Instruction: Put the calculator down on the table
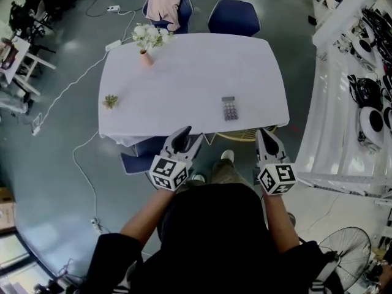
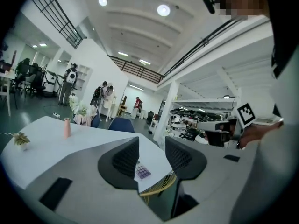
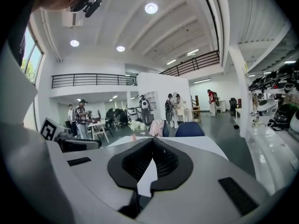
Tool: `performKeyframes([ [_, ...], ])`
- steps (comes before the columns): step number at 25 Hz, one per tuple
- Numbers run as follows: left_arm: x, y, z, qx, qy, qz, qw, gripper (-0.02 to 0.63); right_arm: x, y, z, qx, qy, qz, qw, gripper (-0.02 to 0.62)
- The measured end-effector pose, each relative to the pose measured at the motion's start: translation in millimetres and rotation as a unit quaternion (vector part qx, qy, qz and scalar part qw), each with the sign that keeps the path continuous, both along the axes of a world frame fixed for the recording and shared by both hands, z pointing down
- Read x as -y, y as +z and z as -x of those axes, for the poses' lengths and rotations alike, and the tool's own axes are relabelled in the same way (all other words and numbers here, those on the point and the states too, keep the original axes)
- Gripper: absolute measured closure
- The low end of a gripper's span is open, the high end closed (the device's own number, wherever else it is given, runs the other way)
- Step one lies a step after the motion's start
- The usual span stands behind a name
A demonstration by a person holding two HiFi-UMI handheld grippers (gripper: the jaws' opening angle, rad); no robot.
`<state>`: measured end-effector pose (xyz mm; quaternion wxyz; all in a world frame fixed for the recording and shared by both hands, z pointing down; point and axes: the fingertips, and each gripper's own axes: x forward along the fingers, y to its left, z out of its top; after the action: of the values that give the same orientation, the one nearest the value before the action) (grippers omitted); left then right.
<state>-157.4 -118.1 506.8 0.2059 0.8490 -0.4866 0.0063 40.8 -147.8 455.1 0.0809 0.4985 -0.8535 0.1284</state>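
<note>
Head view — the calculator [image 1: 229,108] is seen flat on the table [image 1: 184,78], near its front edge; left gripper [image 1: 190,137] part-open and empty, right gripper [image 1: 266,137] pinched together on nothing — both are best held clear.

The head view is bright and even, lit from overhead, so the white table [image 1: 184,72] is nearly washed out, with only faint, soft shadows on it and a dull sheen on the grey floor [image 1: 43,182]; straight lines bow toward the edges. Both gripper views are strongly bent by the wide lens and ringed by black corners, with round ceiling lights [image 2: 163,10] flaring white overhead. In the right gripper view daylight also comes in through a window [image 3: 29,55] at the left, and the far hall looks slightly soft.
</note>
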Motion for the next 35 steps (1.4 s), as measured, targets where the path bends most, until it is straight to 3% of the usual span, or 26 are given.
performKeyframes([
  [3, -18, -17, 5, 0.005, -0.011, -0.001, 0.9999, 0.503, -7, -6, 13, -0.005, -0.007, -0.008, 1.000, 0.598],
  [7, -35, -48, 22, 0.032, -0.033, -0.048, 0.9978, 0.584, -18, -19, 27, -0.012, -0.017, -0.022, 1.000, 0.598],
  [10, -40, -66, 35, 0.035, -0.051, -0.080, 0.9948, 0.592, -25, -24, 36, -0.007, -0.022, -0.038, 0.999, 0.598],
  [14, -47, -72, 52, 0.031, -0.074, -0.084, 0.9932, 0.594, -35, -30, 44, -0.004, -0.017, -0.071, 0.997, 0.598],
  [18, -50, -74, 59, 0.031, -0.085, -0.087, 0.9921, 0.594, -37, -31, 45, -0.015, -0.023, -0.070, 0.997, 0.598],
  [30, -32, -55, 45, 0.017, -0.066, -0.062, 0.9957, 0.594, -35, -15, 2, -0.021, 0.020, -0.032, 0.999, 0.598],
  [35, -19, -46, 26, 0.009, -0.048, -0.057, 0.9972, 0.594, -32, -15, -9, -0.023, 0.028, -0.038, 0.999, 0.598],
])
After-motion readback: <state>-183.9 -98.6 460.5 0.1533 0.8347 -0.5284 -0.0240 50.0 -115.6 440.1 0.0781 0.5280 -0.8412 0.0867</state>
